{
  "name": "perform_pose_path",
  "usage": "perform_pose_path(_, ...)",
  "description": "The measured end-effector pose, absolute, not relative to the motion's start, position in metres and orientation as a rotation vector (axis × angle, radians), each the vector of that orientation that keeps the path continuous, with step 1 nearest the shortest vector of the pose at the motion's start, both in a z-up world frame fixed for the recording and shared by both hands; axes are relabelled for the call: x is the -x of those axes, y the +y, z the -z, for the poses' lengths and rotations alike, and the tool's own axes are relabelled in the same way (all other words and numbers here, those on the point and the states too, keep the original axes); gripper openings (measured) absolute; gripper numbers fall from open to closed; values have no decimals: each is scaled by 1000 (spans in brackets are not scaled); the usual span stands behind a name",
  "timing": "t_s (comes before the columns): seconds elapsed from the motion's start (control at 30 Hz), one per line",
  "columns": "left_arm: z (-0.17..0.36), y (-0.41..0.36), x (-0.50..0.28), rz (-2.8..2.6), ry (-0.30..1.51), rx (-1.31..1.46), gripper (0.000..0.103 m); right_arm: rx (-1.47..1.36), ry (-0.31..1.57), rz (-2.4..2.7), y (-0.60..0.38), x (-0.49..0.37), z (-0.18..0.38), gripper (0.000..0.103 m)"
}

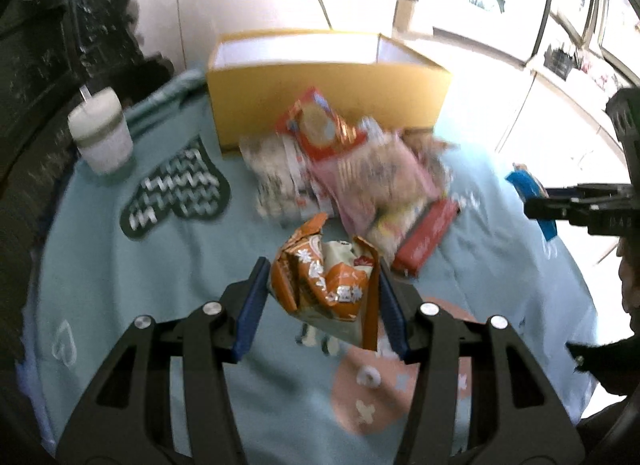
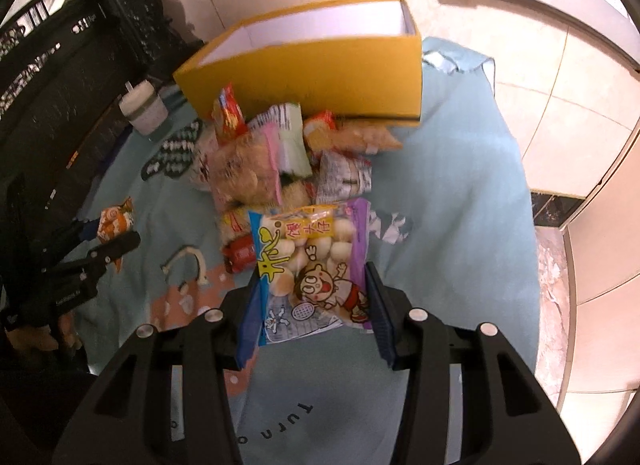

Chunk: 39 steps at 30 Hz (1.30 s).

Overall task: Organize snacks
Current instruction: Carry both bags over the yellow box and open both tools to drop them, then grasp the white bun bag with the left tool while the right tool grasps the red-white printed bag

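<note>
On the pale blue-green cloth (image 1: 132, 265) with printed cartoon shapes, a loose heap of snack packets (image 1: 348, 169) lies just in front of an open yellow cardboard box (image 1: 320, 93) with a white inside, which stands at the far side. Nearer, the left gripper (image 1: 320, 297) is clenched on a crumpled orange foil snack bag (image 1: 320, 281), its blue pads (image 1: 252, 305) pressing the bag from both sides and holding it clear of the cloth. A flat red wrapped bar (image 1: 426, 235) lies at the near right edge of the heap. Far left stand a white lidded cup with a straw (image 1: 102, 129) and, beside it, a dark heart-shaped woven mat (image 1: 176, 189).

From the right wrist, the right gripper (image 2: 316, 305) grasps a clear packet of small round white biscuits with a cartoon child printed on it (image 2: 316, 265), blue on one edge and purple on the other, held near of the heap. At left in that view the other gripper with its orange bag (image 2: 114, 221) shows.
</note>
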<state>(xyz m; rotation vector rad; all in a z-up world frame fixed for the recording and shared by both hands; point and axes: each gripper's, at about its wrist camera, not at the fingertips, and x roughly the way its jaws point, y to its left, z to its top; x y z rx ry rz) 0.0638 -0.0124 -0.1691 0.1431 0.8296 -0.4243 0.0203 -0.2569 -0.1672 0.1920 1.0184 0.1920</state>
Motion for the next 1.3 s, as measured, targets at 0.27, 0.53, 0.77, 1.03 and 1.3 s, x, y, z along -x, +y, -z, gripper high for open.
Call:
perform_pose_path(0.27,98,-20,-109,407,678,-88,53,-177,816,-210,-264,-57,81,48)
perform_pose_path(0.53,35,-50,-169,398,557,-86,53,-128,666,-212,-271,-122,1,48)
perform_pose_path(0.77,-13,-80,-229,390,480,-132,53,-87,613,-193,-272,-186,-32,48)
perform_pose_path(1.03,15,-97,-297,300,588,-180,101,-61,744,-87,-270,-255,5,74)
perform_pose_path(1.3,81,-52,-268,290,679,-154,101,-77,860,-122,-275,-209,79,74)
